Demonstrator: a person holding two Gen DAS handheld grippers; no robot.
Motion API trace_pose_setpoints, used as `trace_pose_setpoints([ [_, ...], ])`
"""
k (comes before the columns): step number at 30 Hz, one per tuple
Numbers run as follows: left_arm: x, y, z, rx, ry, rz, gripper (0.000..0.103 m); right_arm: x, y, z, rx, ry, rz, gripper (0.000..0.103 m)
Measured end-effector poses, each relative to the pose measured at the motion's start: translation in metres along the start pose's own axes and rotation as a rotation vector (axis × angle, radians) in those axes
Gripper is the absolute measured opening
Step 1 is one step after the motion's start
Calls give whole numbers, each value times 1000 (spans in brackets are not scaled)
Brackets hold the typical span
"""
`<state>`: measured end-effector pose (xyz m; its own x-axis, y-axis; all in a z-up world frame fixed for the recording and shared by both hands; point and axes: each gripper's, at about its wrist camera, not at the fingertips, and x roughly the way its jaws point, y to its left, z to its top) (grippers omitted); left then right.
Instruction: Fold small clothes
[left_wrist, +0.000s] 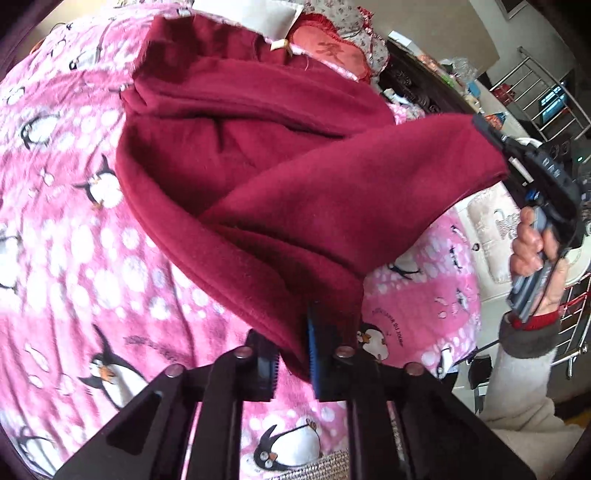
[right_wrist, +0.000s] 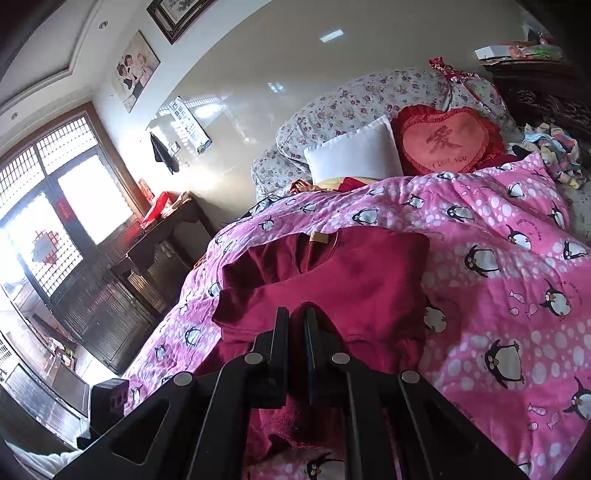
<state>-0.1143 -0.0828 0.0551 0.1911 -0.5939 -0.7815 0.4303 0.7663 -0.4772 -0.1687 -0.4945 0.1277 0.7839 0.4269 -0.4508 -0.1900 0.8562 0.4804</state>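
**Fold under way, hem lifted by both tools**

The dark red fleece garment (left_wrist: 236, 155) lies on the pink penguin-print bed cover (left_wrist: 74, 258), its collar end flat toward twelve o'clock and its near edge raised. The left tool (left_wrist: 293, 365) is clenched on the hem corner at six o'clock. The right tool (right_wrist: 296, 354), at three o'clock in the left view, is clenched on another corner of the same edge. I judge one fold begun: the lifted flap is not yet laid over, and later folds and smoothing remain.
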Motion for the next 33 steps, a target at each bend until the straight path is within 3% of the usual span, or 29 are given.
trace_pose_setpoints([
  [7,-69,8,43,17,-164,14,8,3,-1,4,0,-5,-16,8],
  [13,-96,37,110,-75,-275,1,8,20,-6,26,25,-35,-50,8],
  [18,-80,63,181,-140,-299,27,8,53,-21,53,56,-35,-97,8],
  [24,-19,100,245,-221,-255,98,8,114,-64,78,134,12,-185,10],
  [27,5,119,262,-273,-202,101,8,143,-87,85,152,66,-286,19],
  [30,5,126,272,-274,-183,79,8,128,-97,91,148,-16,-379,56],
  [33,-3,117,275,-227,-173,80,12,100,-95,91,165,-63,-339,59],
])
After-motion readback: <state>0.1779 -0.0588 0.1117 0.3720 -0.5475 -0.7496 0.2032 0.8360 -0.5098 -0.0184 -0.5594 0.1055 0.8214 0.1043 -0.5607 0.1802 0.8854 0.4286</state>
